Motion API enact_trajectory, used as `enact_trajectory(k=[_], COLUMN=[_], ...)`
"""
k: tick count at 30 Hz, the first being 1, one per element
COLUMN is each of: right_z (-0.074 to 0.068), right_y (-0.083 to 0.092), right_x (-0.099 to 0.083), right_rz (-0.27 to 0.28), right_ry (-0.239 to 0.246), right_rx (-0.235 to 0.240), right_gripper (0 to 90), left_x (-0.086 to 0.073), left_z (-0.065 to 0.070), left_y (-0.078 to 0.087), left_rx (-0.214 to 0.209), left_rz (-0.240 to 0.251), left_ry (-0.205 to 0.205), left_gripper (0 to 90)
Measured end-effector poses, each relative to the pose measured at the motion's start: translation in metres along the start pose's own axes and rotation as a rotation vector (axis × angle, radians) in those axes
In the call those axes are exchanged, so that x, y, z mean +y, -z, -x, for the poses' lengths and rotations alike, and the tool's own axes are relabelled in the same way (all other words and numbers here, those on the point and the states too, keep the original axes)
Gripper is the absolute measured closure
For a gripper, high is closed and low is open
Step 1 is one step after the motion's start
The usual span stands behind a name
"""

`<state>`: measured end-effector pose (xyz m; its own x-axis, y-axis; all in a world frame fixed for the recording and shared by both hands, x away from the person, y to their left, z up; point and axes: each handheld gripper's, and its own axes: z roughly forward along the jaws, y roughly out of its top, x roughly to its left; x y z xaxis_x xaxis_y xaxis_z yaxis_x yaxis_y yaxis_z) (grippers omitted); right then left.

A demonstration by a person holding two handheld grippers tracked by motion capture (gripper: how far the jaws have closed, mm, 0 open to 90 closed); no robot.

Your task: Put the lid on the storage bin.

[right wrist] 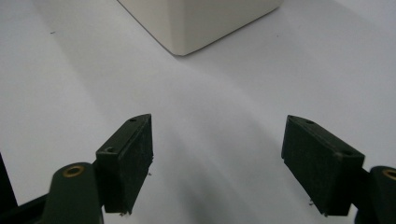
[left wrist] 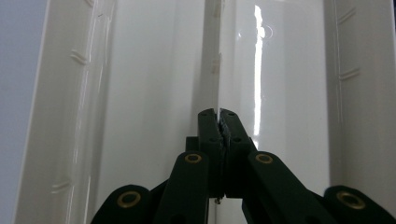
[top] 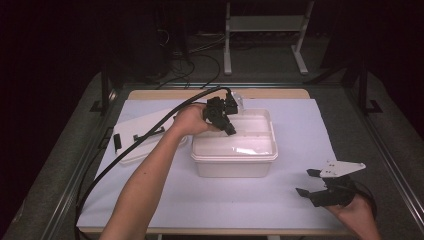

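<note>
Right gripper [top: 306, 182] gaping over table [top: 300, 125], left gripper [left wrist: 218, 113] pinching one divider [left wrist: 215, 70] — one tub [top: 235, 157].

The thin clear sheet [left wrist: 217, 70] pinched in the left gripper [left wrist: 218, 114] is seen edge-on, so its shape cannot be told. The white tub [right wrist: 201, 21] is cut off by the top edge of the right gripper view. Small dark bits on the flat lid [top: 145, 140] at the left are too small to tell.

Bench under a pale sheet

The bench [top: 210, 94] carries a white sheet [top: 300, 130]; on it stand a white tub [top: 235, 162] and a flat lid [top: 145, 135].
</note>
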<state>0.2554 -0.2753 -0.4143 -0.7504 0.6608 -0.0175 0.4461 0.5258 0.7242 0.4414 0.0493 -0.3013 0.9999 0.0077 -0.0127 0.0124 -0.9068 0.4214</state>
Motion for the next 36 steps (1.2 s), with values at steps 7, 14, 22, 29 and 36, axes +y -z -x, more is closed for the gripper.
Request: enact_trajectory(k=[7,14,22,29,36], right_z=[-0.001,-0.001,0.000,-0.001,0.000], right_y=[-0.002,-0.001,0.000,-0.001,-0.003], right_x=[0.001,0.000,0.000,0.000,0.000], right_rz=[-0.004,-0.004,0.001,-0.001,-0.006], right_ry=[0.000,-0.001,-0.001,-0.001,0.002], right_rx=[0.004,0.005,0.002,0.004,0.001], right_gripper=[24.5,24.5,24.3,24.2,24.1], left_x=[-0.002,-0.002,-0.004,-0.007,-0.015], left_z=[0.000,0.000,0.000,0.001,0.006], left_y=[-0.002,-0.003,-0.001,0.014,0.040], left_rx=[-0.001,0.001,-0.001,0.015,0.052], left_rz=[0.004,0.006,0.008,0.025,0.058], left_ry=[-0.001,0.000,0.007,0.014,0.010], left_gripper=[89.2,88.8,83.4,76.2,74.8])
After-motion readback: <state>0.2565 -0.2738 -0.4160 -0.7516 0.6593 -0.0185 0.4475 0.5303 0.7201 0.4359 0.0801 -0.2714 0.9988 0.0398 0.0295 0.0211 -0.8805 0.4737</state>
